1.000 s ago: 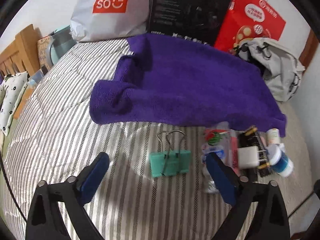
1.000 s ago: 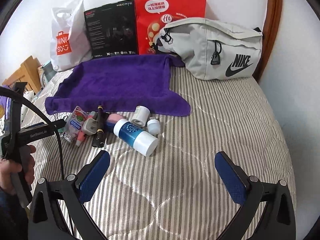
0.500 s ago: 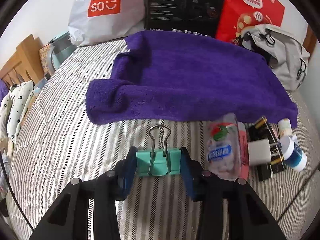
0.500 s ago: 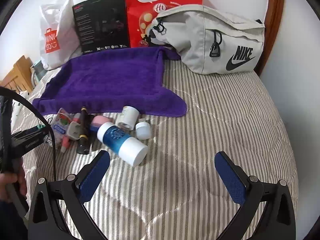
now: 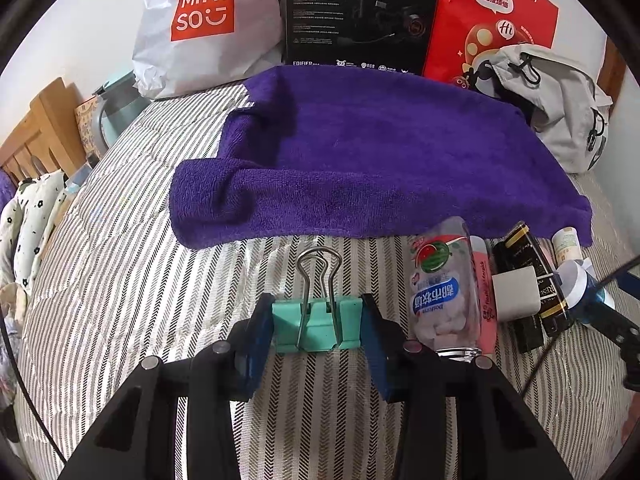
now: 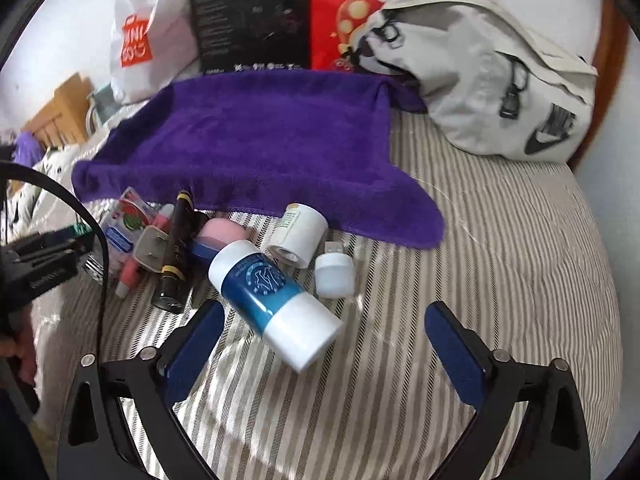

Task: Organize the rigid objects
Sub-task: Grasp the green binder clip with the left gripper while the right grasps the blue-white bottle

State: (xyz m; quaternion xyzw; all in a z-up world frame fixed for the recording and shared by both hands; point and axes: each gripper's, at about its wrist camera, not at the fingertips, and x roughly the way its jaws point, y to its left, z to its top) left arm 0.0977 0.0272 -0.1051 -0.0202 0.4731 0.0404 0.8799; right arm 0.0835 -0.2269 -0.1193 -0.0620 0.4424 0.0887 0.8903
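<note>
A teal binder clip (image 5: 314, 324) with silver wire handles sits between the blue pads of my left gripper (image 5: 316, 330), which is shut on it just above the striped bedcover. A purple towel (image 5: 372, 164) lies spread beyond it. Right of the clip lie a clear candy bottle (image 5: 442, 288), a white charger plug (image 5: 514, 294) and a black-and-gold tube (image 5: 536, 280). In the right wrist view my right gripper (image 6: 320, 344) is open, its fingers either side of a blue-and-white bottle (image 6: 274, 300) lying on the bed. A white roll (image 6: 298, 234) and a small white jar (image 6: 334, 274) lie close behind it.
A white Miniso bag (image 5: 208, 24), a black box (image 5: 360, 16) and a red bag (image 5: 492, 20) stand along the wall behind the towel. A grey Nike bag (image 6: 500, 80) rests at the right. A wooden headboard (image 5: 36, 128) and patterned cloth are at the left.
My left gripper has shut on the teal binder clip, which lay free a second ago. My right gripper has moved forward and down toward the blue-and-white bottle, staying open.
</note>
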